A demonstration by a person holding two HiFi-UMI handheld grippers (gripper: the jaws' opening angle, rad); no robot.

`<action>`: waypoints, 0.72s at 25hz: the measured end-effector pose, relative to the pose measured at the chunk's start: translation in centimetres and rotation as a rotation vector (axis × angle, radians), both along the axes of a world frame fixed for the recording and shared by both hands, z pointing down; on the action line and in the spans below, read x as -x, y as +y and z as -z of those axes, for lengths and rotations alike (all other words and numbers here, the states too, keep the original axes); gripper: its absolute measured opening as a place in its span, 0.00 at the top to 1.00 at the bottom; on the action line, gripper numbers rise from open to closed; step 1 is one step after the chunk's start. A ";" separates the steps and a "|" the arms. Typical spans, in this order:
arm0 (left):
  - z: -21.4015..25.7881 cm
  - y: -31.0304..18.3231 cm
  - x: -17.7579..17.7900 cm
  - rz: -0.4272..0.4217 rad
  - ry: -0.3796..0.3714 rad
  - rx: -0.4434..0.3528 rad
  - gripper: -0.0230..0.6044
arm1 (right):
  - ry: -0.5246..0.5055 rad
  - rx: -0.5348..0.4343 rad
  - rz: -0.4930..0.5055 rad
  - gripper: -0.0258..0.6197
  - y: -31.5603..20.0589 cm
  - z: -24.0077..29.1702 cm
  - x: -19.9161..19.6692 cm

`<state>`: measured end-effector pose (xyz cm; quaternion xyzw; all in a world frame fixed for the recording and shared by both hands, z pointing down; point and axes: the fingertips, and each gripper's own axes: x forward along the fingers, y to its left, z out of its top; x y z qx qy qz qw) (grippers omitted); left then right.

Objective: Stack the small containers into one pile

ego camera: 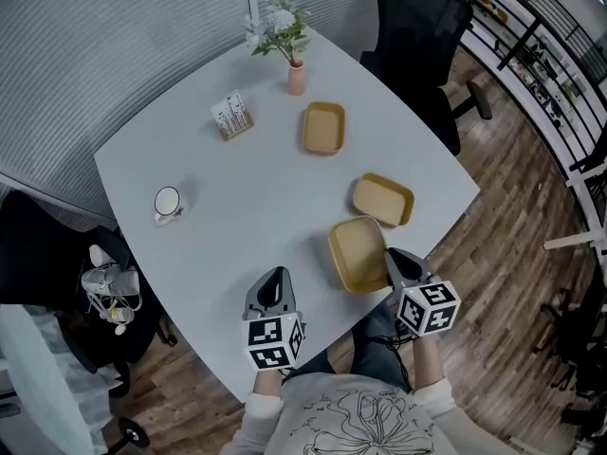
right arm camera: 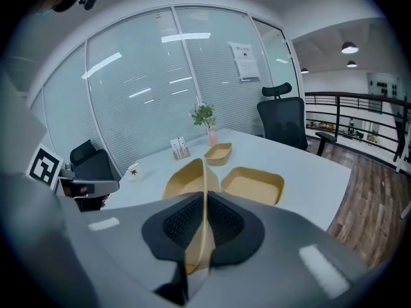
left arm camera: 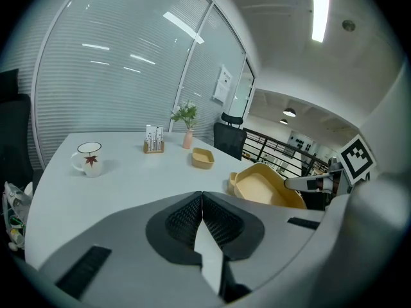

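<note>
- Plainly, the right gripper's (right arm camera: pixel 205 201) jaws are pinched narrow on the side wall of the held container (right arm camera: pixel 185 179), a shallow tan tub. Its thin wall runs straight up between the two black pads.
- The held container is tipped, with its hollow turned toward the left gripper (left arm camera: pixel 202 199). In the head view it hangs over the near edge of the desk (ego camera: pixel 247 226), just in front of the person.
- The left gripper's jaws are pressed together with nothing between them. It hovers over the near desk edge, to the left of the held container and apart from it.
- Just beyond the held container, the second container (ego camera: pixel 383 199) lies flat and open side up near the desk's right edge. The two are close, but whether they touch cannot be told.
- The third container (ego camera: pixel 323 128), also tan and open side up, lies farther out toward the middle of the desk, well apart from the other two.
- Past it stands a pink vase (ego camera: pixel 297 77) with pale flowers. To the vase's left is a small wooden card holder (ego camera: pixel 232 117).
- A white mug (ego camera: pixel 168 202) with a red leaf on it stands alone on the left part of the desk.
- A black office chair (ego camera: pixel 417 27) stands at the desk's far right side, on a wooden floor (ego camera: pixel 512 207).
</note>
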<state>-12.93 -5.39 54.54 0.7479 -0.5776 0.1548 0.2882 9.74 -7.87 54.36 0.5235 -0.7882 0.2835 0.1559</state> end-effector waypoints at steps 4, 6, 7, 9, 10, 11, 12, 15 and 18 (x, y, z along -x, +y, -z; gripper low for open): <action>0.1 -1.7 -1.8 0.031 -0.010 -0.002 0.95 | -0.020 -0.006 0.024 0.91 -2.6 0.5 -2.8; 0.2 -2.7 -2.8 0.060 -0.015 -0.006 0.95 | -0.029 -0.007 0.048 0.91 -4.2 0.6 -4.2; 0.3 -3.1 -3.3 0.078 -0.018 -0.007 0.95 | -0.034 -0.005 0.065 0.91 -5.0 0.6 -4.9; 0.4 -3.9 -4.4 0.117 -0.023 -0.005 0.95 | -0.048 0.002 0.105 0.91 -6.8 0.5 -6.1; 0.4 -4.2 -5.0 0.136 -0.025 -0.003 0.95 | -0.055 0.005 0.127 0.91 -7.7 0.5 -6.7; 0.5 -4.6 -5.6 0.156 -0.027 -0.001 0.95 | -0.061 0.007 0.150 0.91 -8.5 0.6 -7.2; 0.6 -4.9 -6.3 0.176 -0.029 0.000 0.95 | -0.064 0.009 0.174 0.91 -9.4 0.6 -7.7; 0.8 -5.8 -8.1 0.238 -0.036 0.002 0.95 | -0.071 0.024 0.260 0.91 -11.6 0.6 -8.9; 0.9 -6.6 -9.6 0.313 -0.046 0.010 0.95 | -0.093 0.055 0.364 0.91 -13.7 0.2 -9.6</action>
